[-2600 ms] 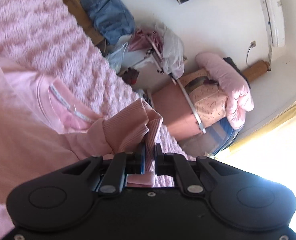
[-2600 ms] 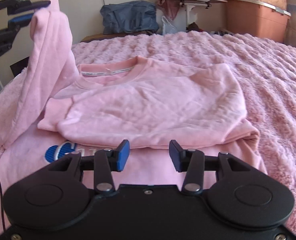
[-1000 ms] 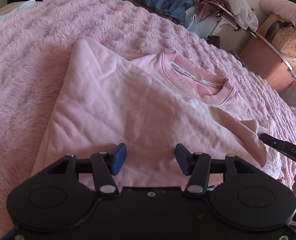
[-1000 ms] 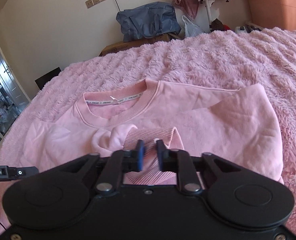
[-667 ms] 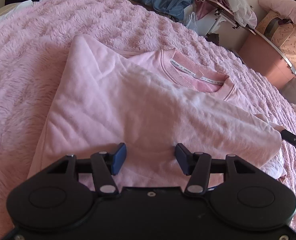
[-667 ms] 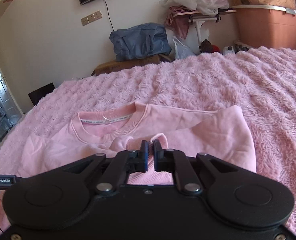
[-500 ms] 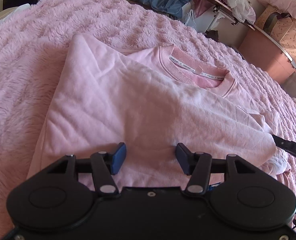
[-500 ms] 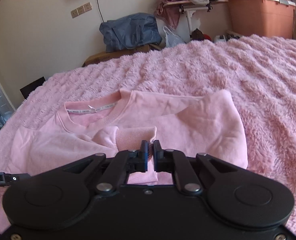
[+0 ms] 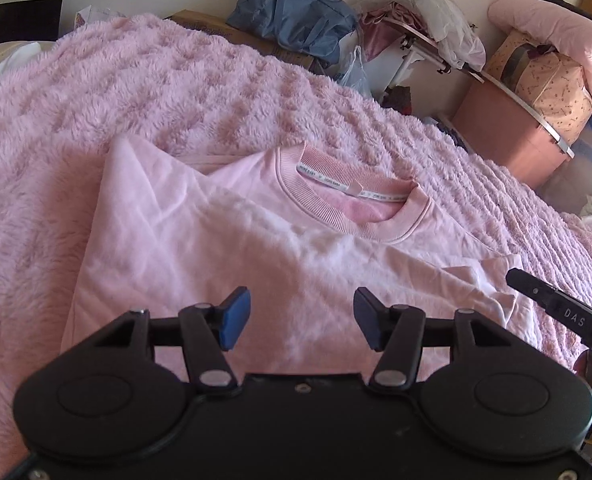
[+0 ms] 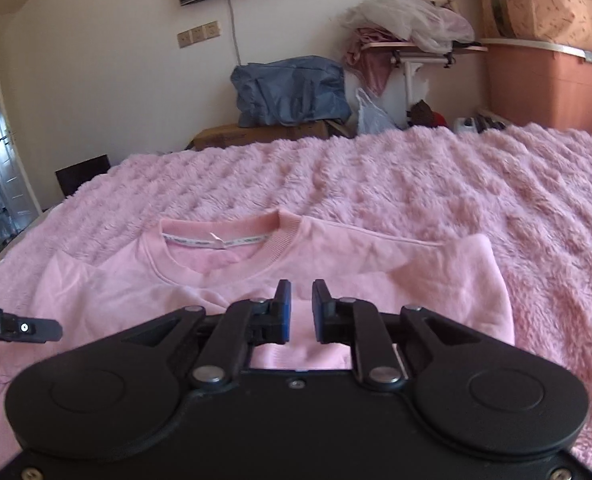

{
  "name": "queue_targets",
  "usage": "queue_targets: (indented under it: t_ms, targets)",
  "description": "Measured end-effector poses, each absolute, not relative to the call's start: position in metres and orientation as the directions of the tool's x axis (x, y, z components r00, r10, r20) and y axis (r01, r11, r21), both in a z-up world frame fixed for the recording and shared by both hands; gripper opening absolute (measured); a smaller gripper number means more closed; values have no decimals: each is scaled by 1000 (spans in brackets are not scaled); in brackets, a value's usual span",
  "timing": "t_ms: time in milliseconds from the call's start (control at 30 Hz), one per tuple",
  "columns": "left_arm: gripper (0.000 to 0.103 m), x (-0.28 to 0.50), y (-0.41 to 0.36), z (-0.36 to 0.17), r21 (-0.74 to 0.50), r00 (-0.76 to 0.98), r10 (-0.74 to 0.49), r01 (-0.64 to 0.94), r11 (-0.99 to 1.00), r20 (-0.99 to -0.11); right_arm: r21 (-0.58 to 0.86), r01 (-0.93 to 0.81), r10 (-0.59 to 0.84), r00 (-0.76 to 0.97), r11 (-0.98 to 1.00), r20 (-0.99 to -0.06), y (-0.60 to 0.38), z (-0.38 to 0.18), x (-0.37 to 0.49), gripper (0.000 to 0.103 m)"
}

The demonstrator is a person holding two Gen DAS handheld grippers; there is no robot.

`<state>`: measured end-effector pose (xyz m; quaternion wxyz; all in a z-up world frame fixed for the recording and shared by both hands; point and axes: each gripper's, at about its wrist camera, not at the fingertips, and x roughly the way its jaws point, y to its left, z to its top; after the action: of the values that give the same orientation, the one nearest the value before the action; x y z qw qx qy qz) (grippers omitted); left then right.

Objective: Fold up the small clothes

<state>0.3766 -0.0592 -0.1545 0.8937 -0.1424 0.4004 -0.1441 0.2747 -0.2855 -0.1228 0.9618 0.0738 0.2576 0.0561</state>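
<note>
Pink sweatshirt (image 9: 280, 264) lies flat on the fluffy pink blanket (image 9: 144, 92) of the bed, both sleeves folded across its body, ribbed collar (image 10: 224, 256) with a white label strip at the far end. Left claw (image 9: 297, 318) hangs above it with its jaws spread, nothing between them. Right claw (image 10: 300, 310) is just parting its jaws, a narrow gap showing and no cloth pinched. Beyond the bed sit a blue bag (image 10: 292, 90), a cardboard box (image 10: 256, 134) and a terracotta storage bin (image 10: 547, 88).
</note>
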Motion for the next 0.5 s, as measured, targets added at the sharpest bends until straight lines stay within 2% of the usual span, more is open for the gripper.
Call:
queue_targets:
  t_ms: [167,300,500]
  targets:
    - [59,397,-66,-166,-369,611,-363,122,921,-704,163,-114,184,829,980,-528,-265,-137,292,14]
    - [59,403,-63,-185,-371,583,-350,89,924,-733,127,-101,157,801,987,-578,-261,-158,305,13]
    - [61,404,-61,-204,-372,572,-351,85,924,-742,134,-73,139,788,988,-599,-263,-171,312,10]
